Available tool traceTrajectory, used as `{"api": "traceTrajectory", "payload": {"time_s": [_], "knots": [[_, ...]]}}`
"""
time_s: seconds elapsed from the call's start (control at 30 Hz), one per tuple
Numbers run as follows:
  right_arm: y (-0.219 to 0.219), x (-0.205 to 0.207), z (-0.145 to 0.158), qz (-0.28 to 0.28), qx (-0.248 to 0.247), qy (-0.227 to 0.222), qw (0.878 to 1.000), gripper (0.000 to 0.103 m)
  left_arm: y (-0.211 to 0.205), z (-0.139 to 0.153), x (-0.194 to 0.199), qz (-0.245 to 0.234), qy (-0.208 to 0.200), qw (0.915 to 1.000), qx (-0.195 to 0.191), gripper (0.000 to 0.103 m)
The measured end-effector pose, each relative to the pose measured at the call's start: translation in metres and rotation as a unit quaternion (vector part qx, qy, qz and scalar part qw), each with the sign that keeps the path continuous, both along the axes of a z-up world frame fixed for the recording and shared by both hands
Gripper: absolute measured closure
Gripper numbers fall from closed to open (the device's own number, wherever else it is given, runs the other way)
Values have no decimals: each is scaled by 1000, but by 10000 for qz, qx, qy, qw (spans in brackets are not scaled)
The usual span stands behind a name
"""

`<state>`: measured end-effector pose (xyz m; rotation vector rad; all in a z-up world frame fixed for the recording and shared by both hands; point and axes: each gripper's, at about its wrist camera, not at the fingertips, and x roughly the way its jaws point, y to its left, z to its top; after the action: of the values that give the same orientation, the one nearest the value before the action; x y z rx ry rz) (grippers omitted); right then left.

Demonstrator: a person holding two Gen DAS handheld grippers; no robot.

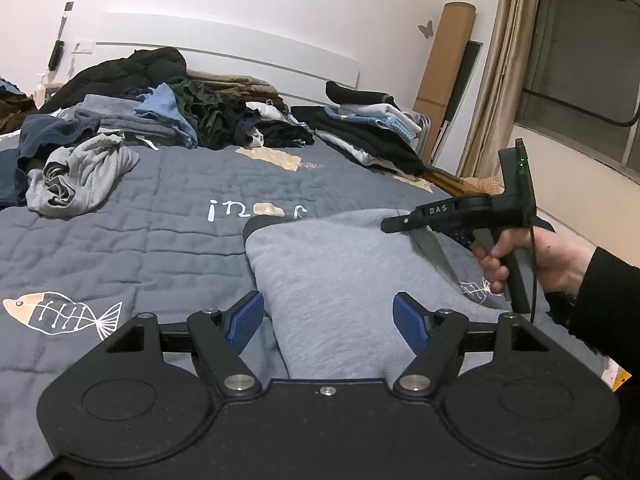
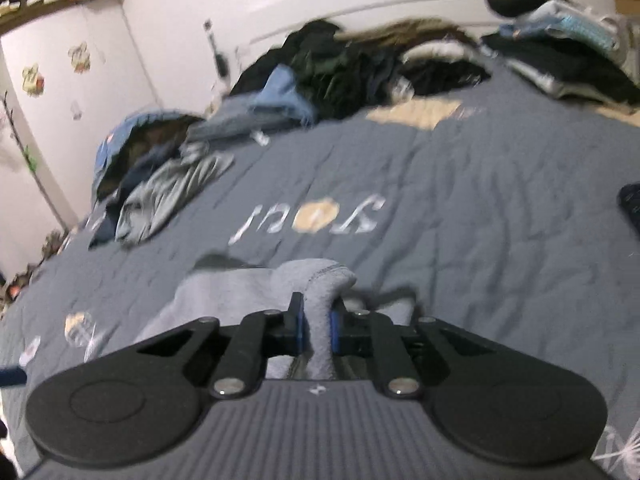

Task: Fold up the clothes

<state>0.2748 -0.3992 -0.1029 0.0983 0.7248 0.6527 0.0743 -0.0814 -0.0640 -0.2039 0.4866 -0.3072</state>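
Garment, grey sweatshirt (image 1: 344, 280): lies on the bed's blue-grey quilt (image 1: 152, 208), just on the near side of the white lettering (image 1: 256, 210) printed on that quilt.

Left wrist view. Left claw (image 1: 330, 322): wide open, blue pads (image 1: 245, 320) apart on either side of the sweatshirt's near end, gripping nothing. Right claw (image 1: 394, 225): seen from the side, to the right of the lettering, held in a bare hand (image 1: 552, 264) with a black sleeve; its tip sits over the sweatshirt's far right part, with a fold of the grey cloth pulled up taut beneath it. Crumpled grey garment (image 1: 76, 172): well left of the lettering, at the edge of a loose heap of dark and blue clothes (image 1: 160, 104) beyond it. Stack of folded clothes (image 1: 368, 128): beyond and to the right of the lettering, by the white headboard (image 1: 240, 48). Fish print (image 1: 60, 312): on the quilt, near left of the lettering.

Right wrist view, blurred. Right claw (image 2: 318, 326): closed tight on a raised bunch of the grey sweatshirt (image 2: 320, 280), the cloth standing up between the two blue pads (image 2: 335, 330), just on the near side of the lettering (image 2: 312, 216). Quilt (image 2: 500, 208): spreads around it. Unfolded heap (image 2: 320, 76) and folded stack (image 2: 560, 56): beyond the lettering, details too smeared to list.
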Motion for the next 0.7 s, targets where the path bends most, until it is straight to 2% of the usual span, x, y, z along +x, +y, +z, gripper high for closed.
{"api": "traceTrajectory", "payload": {"time_s": [0.1, 0.13, 0.17, 0.23, 0.3, 0.33, 0.37, 0.43, 0.63, 0.7], "knots": [[3, 5, -22, -59, -417, 105, 9991, 86, -1, -1, 1, -1, 33, 10000, 51, 33], [6, 7, -36, -90, -680, 182, 9975, 77, -1, -2, 1, -6, 44, 10000, 59, 33], [5, 9, -40, -117, -657, 266, 9974, 70, -1, -2, 1, -7, 48, 10000, 61, 33], [2, 13, -46, -168, -521, 430, 9976, 68, 0, -2, 1, -4, 54, 10000, 80, 33], [-7, 18, -39, -215, 29, 534, 9983, 62, 0, -2, 1, 9, 53, 10000, 80, 33], [-11, 19, -36, -271, 276, 523, 9979, 54, 0, -2, 1, 6, 46, 10000, 68, 32], [-11, 21, -35, -325, 316, 469, 9979, 52, -1, -2, 0, -1, 47, 10000, 80, 33], [-8, 21, -39, -386, 251, 333, 9984, 51, -2, -3, -1, -14, 47, 9999, 105, 33], [14, 27, -50, -126, 5, 400, 9991, 51, -4, -2, -3, -19, 19, 9998, 176, 32], [19, 28, -52, -55, -40, 396, 9992, 58, -3, -3, -2, -2, 49, 9999, 158, 32]]}}
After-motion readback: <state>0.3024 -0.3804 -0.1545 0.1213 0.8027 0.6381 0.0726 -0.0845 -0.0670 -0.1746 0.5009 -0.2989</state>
